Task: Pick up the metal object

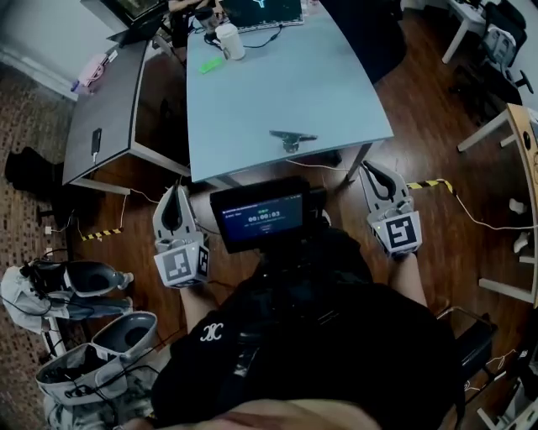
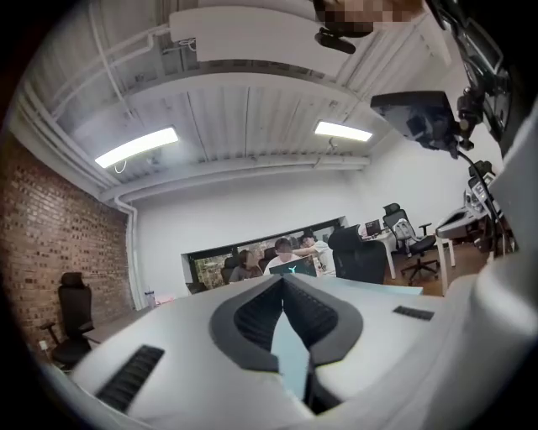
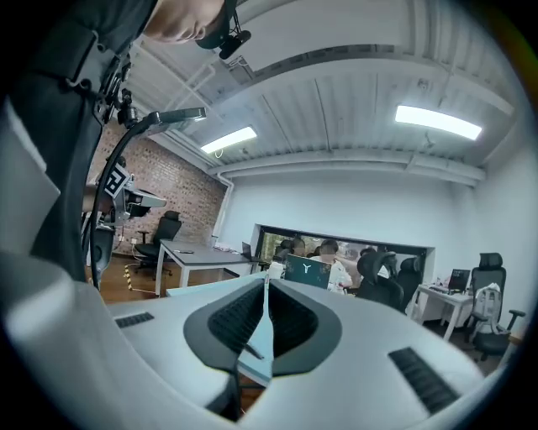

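Note:
The metal object [image 1: 292, 138], a small dark piece with a flat bar on top, rests near the front edge of the light blue table [image 1: 286, 84]. Both grippers are held low in front of that edge, off the table. My left gripper [image 1: 175, 191] is to the object's lower left, its jaws shut with nothing between them. My right gripper [image 1: 371, 168] is to the object's right, also shut and empty. In the left gripper view the left gripper [image 2: 283, 279] points over the table toward the far room. The right gripper [image 3: 266, 281] does the same in the right gripper view.
A white cup [image 1: 229, 40], a green item [image 1: 210, 64] and a laptop [image 1: 262, 13] lie at the table's far end. A dark grey desk [image 1: 109, 109] stands to the left. A small screen [image 1: 261, 214] hangs at the person's chest. White desk legs [image 1: 496, 126] stand on the right.

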Demonstrator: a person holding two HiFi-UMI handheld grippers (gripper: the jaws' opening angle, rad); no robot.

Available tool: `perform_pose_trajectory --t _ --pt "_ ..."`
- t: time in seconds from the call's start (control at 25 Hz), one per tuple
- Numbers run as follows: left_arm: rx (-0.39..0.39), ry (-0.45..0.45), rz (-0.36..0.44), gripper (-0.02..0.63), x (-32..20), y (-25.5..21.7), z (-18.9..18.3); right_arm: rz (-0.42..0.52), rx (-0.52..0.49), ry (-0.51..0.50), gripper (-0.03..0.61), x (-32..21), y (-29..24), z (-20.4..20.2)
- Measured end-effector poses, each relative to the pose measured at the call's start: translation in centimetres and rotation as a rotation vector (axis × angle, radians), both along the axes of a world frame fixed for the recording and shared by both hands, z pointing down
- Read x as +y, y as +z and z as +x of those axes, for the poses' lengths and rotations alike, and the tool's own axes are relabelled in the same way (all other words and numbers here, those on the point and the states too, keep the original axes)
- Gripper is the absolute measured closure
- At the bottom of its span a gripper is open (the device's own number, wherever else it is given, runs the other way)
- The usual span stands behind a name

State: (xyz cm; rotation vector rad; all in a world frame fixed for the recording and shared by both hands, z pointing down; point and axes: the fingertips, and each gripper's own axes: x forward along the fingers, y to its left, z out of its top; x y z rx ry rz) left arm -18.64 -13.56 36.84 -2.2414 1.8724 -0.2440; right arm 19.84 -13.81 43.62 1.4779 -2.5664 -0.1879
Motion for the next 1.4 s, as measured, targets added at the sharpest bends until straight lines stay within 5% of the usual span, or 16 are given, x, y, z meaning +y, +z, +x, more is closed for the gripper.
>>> perform_pose_trajectory --t 0.2,0.44,0.88,1.24,1.32,1.4 --pt "0.019 0.024 0.005 0.617 -7.9 -2.1 5.6 0.003 -0.057 -0.012 0.561 -7.2 -0.7 5.0" --pt "-0.012 0.014 -0.017 0.617 -11.7 -1.4 10.0 -0.010 -0.049 -0.068 0.561 -12.1 -0.2 7.8" --pt "-0.046 -0.045 -0.059 0.617 -15.5 0.2 2.9 -0.098 0.075 -0.157 0.561 -17.6 2.6 0.0" --pt "-0.044 -0.130 -0.082 0.617 -15.2 0.0 -3.7 -0.216 0.243 -0.352 0.542 -21.0 12.9 -10.7" --pt "-0.033 -0.148 -0.082 0.617 -14.6 0.0 -4.9 -0.286 0.254 -0.367 0.418 -21.6 15.7 -11.9" --pt "-0.030 -0.159 -0.092 0.617 -14.0 0.2 -5.7 -0.315 0.349 -0.369 0.379 -22.2 18.5 -12.5"
